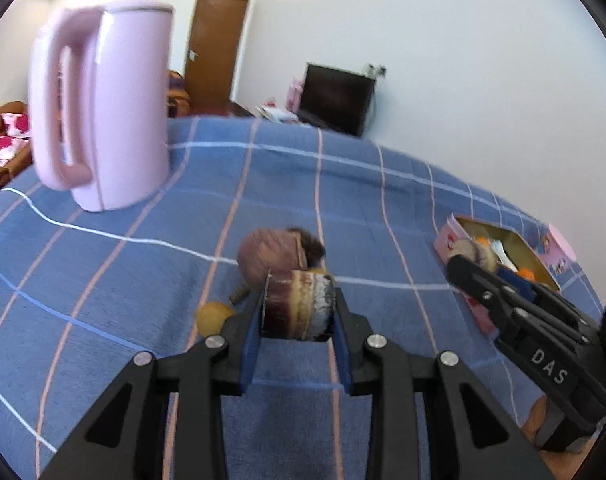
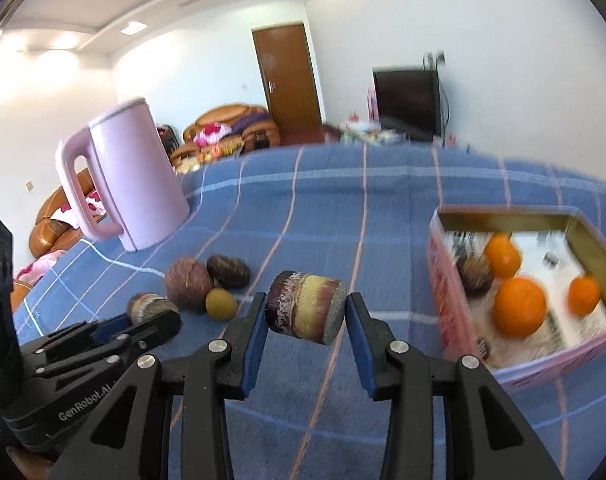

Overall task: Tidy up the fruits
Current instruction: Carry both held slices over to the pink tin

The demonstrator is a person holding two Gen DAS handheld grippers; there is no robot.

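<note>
My left gripper [image 1: 299, 312] is shut on a brown-and-cream banded cylinder piece [image 1: 299, 306], held just above the blue checked cloth [image 1: 123, 280]. My right gripper [image 2: 305, 312] is shut on a similar banded cylinder piece [image 2: 305, 306], left of the pink box [image 2: 449, 280]. The box holds three oranges [image 2: 519, 306] and a dark fuzzy fruit [image 2: 475, 274]. On the cloth lie a round brown fruit [image 2: 188, 284], a dark oblong fruit [image 2: 228, 271] and a small yellow-green fruit [image 2: 221, 304]. The right gripper [image 1: 469, 268] also shows in the left wrist view, over the box [image 1: 447, 240].
A tall pink kettle [image 1: 111, 108] stands on the cloth at the back left; it also shows in the right wrist view [image 2: 131, 176]. Behind the table are a brown door [image 2: 287, 80], a dark TV [image 2: 407, 100] and orange sofas [image 2: 231, 124].
</note>
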